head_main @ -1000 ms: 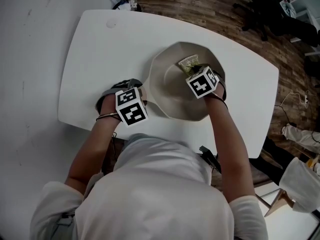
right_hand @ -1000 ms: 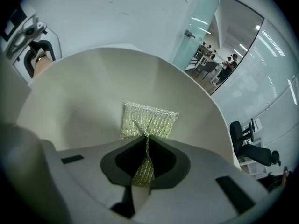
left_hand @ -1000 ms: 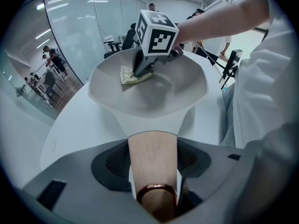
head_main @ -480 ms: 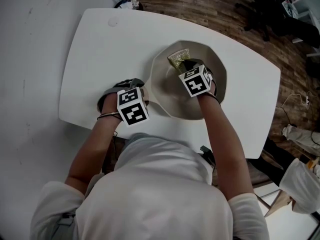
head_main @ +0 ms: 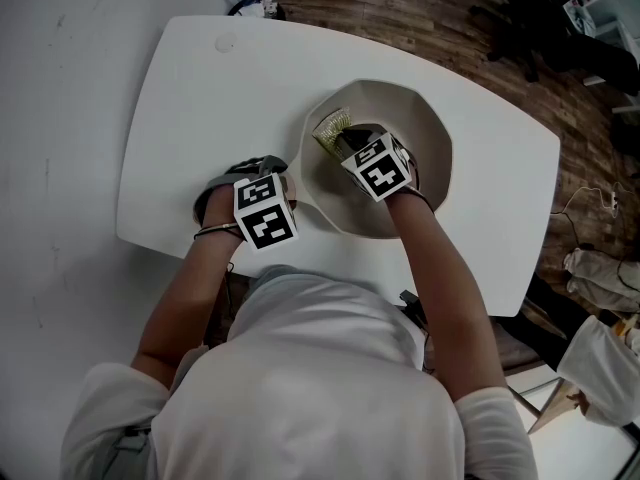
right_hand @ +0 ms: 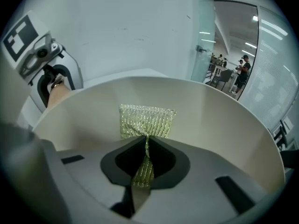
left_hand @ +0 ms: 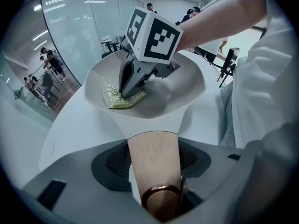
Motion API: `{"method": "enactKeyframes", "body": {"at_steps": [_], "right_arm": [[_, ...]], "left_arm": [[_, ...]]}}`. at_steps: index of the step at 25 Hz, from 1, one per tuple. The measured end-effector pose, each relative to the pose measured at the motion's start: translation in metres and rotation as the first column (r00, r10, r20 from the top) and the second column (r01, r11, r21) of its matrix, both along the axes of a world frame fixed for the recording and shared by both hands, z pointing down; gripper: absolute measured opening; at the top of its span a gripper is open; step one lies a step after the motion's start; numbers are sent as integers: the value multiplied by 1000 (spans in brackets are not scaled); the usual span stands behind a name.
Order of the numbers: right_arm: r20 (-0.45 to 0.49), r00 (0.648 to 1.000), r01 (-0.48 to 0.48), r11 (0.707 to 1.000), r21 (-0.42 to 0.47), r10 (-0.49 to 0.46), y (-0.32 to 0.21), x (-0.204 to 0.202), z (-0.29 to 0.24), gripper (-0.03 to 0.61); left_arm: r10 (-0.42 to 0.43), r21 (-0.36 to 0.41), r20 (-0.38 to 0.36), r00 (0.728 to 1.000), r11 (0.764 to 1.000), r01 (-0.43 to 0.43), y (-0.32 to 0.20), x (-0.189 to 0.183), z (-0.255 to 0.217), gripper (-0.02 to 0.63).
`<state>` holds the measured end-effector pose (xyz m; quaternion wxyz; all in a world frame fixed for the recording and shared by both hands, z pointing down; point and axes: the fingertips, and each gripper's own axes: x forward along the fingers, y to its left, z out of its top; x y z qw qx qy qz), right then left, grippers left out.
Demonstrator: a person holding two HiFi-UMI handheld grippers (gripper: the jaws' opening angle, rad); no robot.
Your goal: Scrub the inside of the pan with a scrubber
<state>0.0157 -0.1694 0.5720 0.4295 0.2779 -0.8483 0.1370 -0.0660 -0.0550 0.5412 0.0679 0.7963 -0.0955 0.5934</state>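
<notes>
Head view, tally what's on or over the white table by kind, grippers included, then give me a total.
pan: 1
scrubber: 1
grippers: 2, the left gripper clamped on the pan's wooden handle, the right gripper pinching the scrubber
total: 4

White rounded tabletop [head_main: 190, 108]. Dark wood-plank floor [head_main: 400, 18] beyond and right of tabletop, black office chair [head_main: 545, 28] past its far right corner, plain white wall [head_main: 60, 168] along its left edge, glass partitions [left_hand: 79, 36] further off.

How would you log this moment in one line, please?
left gripper: shut on handle | right gripper: shut on scrubber | scrubber: against inside of pan
</notes>
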Motion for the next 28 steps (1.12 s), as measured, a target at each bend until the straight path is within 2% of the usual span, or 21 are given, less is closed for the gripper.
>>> {"method": "enactKeyframes", "body": {"at_steps": [6, 11, 17, 22, 28], "right_arm": [[-11, 992, 121, 989, -83, -122, 30, -16, 1, 37], [27, 987, 159, 974, -162, -157, 51, -20, 5, 37], [-5, 967, 247, 947, -207, -254, 71, -16, 6, 37], [-31, 955, 276, 921, -275, -296, 84, -11, 6, 37], [-12, 948, 291, 885, -363, -317, 104, 2, 7, 37]], "left_arm": [[-4, -3, 4, 1000, 1000, 4, 0, 0, 0, 259], [-9, -5, 7, 1000, 1000, 9, 0, 0, 0, 259], [-14, -5, 11, 1000, 1000, 14, 1, 0, 0, 259], [-22, -6, 11, 1000, 1000, 22, 1, 0, 0, 259], [-45, -1, 24, 999, 999, 45, 0, 0, 1, 259]]}}
